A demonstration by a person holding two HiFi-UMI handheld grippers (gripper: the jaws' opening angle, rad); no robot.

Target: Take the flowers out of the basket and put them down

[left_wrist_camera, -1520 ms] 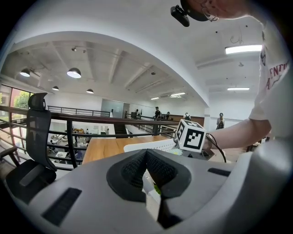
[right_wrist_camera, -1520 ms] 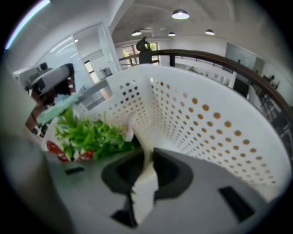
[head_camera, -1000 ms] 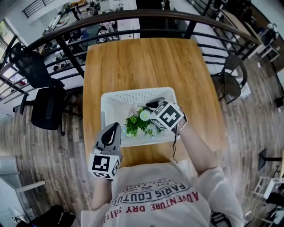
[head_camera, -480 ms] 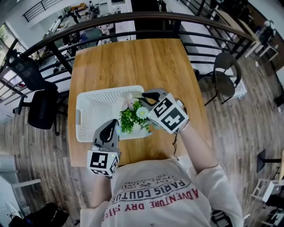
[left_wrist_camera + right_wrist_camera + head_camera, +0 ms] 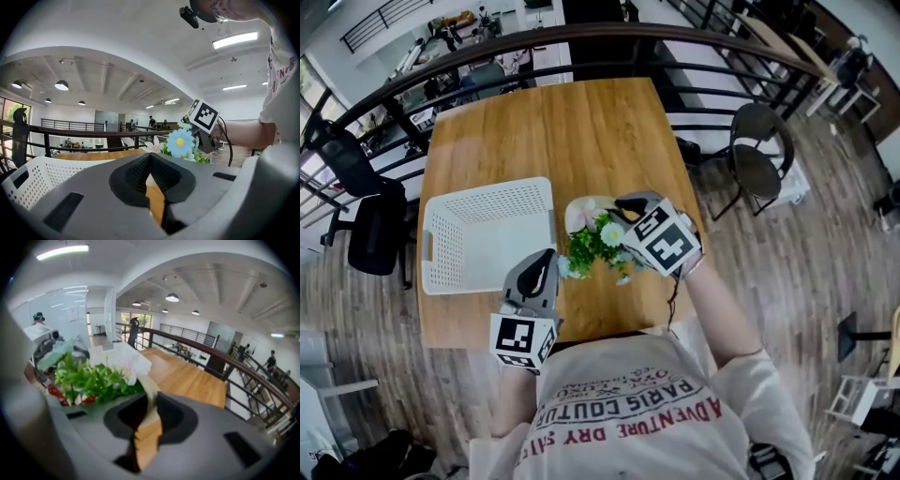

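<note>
The bunch of flowers (image 5: 592, 247), green leaves with white and blue blooms and a pale wrap, hangs just over the wooden table (image 5: 553, 131), right of the white basket (image 5: 487, 234). My right gripper (image 5: 622, 208) is shut on the bunch's cream wrap, which shows as a strip between the jaws of the right gripper (image 5: 149, 401) with the flowers (image 5: 91, 380) in front of them. My left gripper (image 5: 546, 258) hovers near the table's front edge, just left of the bunch, shut with nothing in it. In the left gripper view the flowers (image 5: 181, 143) appear beyond the left gripper (image 5: 150, 158).
The basket (image 5: 37, 176) holds nothing that I can see. A dark railing (image 5: 581, 42) runs round the table's far end. A black office chair (image 5: 370, 234) stands left of the table and a round chair (image 5: 759, 169) to its right.
The right gripper has lifted the flowers out of the basket and carried them to its right, over bare table. The left gripper has stayed by the front edge.
</note>
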